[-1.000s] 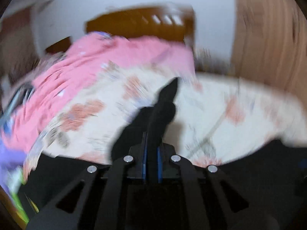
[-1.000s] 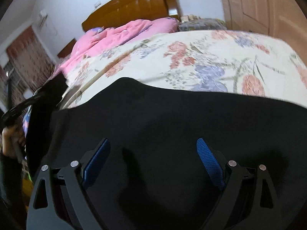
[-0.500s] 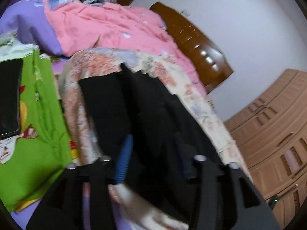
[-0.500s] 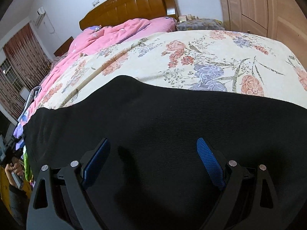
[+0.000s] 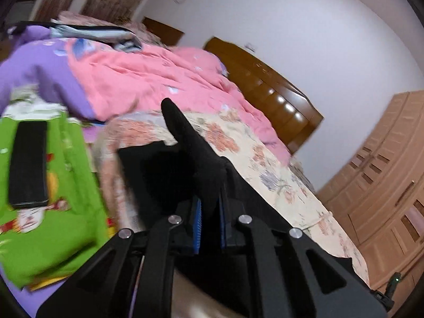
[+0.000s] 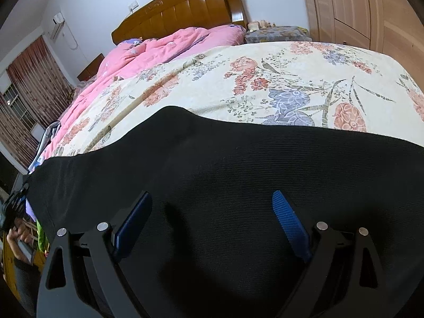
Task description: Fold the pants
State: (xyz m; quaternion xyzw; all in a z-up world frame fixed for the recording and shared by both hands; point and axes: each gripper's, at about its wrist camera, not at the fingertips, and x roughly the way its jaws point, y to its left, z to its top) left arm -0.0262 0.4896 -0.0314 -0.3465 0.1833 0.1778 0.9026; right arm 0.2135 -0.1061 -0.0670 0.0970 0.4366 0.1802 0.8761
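The black pants (image 6: 238, 185) lie spread across the near part of a floral bedspread (image 6: 278, 79). My right gripper (image 6: 212, 220) is open, its blue pads wide apart just above the flat black cloth. My left gripper (image 5: 209, 225) is shut on a bunched fold of the black pants (image 5: 190, 143), which sticks up between the blue pads at the bed's left end. The left gripper also shows at the far left edge of the right wrist view (image 6: 13, 206).
A pink quilt (image 5: 148, 79) is piled towards the wooden headboard (image 6: 180, 13). A green printed cloth (image 5: 53, 212) with a black flat object (image 5: 27, 164) on it lies left of the pants. Wooden wardrobes (image 5: 384, 185) stand to the right.
My left gripper was open half a second ago and has now shut on a fold of the pants. The pants now lie flatter at their left end. The right gripper has stayed still.
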